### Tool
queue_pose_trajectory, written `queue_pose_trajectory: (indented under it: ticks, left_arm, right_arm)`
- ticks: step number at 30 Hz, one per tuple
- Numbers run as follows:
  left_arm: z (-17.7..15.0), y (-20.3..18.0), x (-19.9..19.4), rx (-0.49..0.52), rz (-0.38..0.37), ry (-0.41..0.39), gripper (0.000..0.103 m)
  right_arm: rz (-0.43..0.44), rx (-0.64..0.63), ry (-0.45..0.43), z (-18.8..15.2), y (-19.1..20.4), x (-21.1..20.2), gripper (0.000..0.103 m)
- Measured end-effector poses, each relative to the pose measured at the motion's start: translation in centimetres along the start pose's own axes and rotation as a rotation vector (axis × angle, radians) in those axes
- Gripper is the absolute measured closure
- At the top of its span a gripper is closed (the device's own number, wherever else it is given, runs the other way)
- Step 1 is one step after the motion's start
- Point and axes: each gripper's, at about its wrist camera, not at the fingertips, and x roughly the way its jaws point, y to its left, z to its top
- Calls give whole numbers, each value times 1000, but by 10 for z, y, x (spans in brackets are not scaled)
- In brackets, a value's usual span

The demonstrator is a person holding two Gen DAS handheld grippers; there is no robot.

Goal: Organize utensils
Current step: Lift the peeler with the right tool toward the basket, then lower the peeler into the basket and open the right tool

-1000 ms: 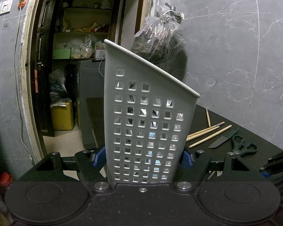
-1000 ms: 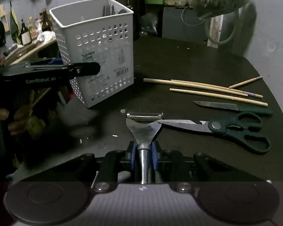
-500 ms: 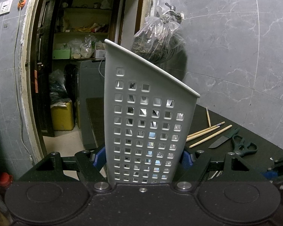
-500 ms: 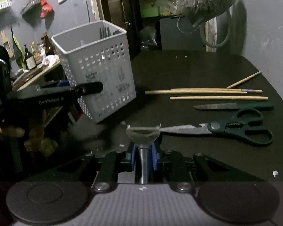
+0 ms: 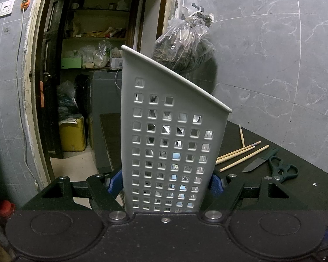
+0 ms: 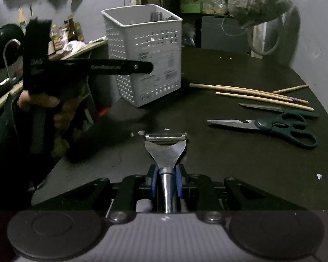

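Peeler (image 6: 165,150) — clenched in right gripper (image 6: 166,182); carry far-left, drop handle-down into basket (image 6: 145,52) — left gripper (image 5: 167,181) apparently clamps it.

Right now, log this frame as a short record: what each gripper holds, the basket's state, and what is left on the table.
left gripper: shut on the white basket, one finger each side of its base
white basket: tilted, some utensils already inside
right gripper: shut on the peeler handle, blade pointing forward
peeler: held above the black table, not yet in the basket
still on table: chopsticks, knife, scissors
background: plastic bag hanging on the wall
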Motion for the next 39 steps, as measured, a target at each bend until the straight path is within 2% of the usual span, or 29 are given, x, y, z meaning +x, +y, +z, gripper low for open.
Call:
queue_pose_trajectory:
  ticks: [5, 9, 12, 17, 22, 26, 32, 39]
  left_arm:
    - [0, 0, 0, -1, 0, 0, 26]
    - [0, 0, 0, -2, -1, 0, 26]
    - [0, 0, 0, -1, -1, 1, 26]
    - [0, 0, 0, -2, 0, 0, 26]
    - [0, 0, 0, -1, 0, 0, 26]
    - [0, 0, 1, -1, 0, 0, 26]
    - [0, 0, 1, -1, 0, 0, 26]
    - [0, 0, 1, -2, 0, 0, 26]
  right_arm:
    - [4, 6, 16, 9, -3, 10, 76]
    - [-9, 4, 46, 14, -2, 14, 84]
    - [2, 40, 44, 17, -7, 13, 84]
    - [82, 208, -68, 17, -34, 8, 84]
    - [246, 515, -219, 6, -77, 5, 84]
    - [352, 671, -311, -2, -98, 6, 84]
    - [385, 694, -425, 9, -110, 2, 84]
    - [388, 581, -576, 75, -111, -11, 83]
